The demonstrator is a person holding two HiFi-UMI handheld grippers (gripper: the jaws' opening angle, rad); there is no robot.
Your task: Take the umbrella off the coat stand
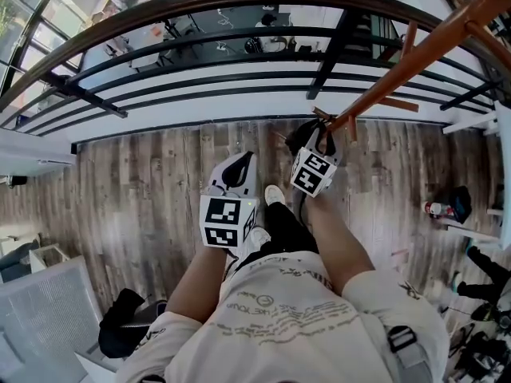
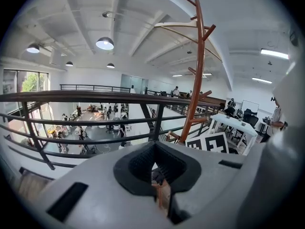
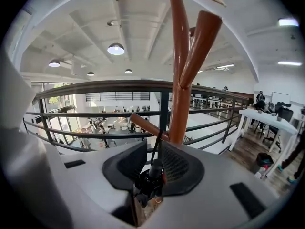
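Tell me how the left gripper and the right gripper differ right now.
The right gripper holds the black umbrella in its jaws; the left gripper has its jaws together on nothing. The right gripper is close up at the coat stand, under the peg that carries the umbrella's strap; the left gripper sits apart from the stand. Both point toward the railing.

The railing (image 1: 200,6) runs just behind the coat stand (image 1: 415,62), closing off the far side. Its pegs (image 3: 202,42) jut out above the right gripper (image 3: 152,149), whose jaws are closed on the umbrella (image 3: 150,175) strapped to a low peg. Leftward the wooden floor (image 1: 136,190) lies open, while a white table (image 2: 233,123) crowds the right.
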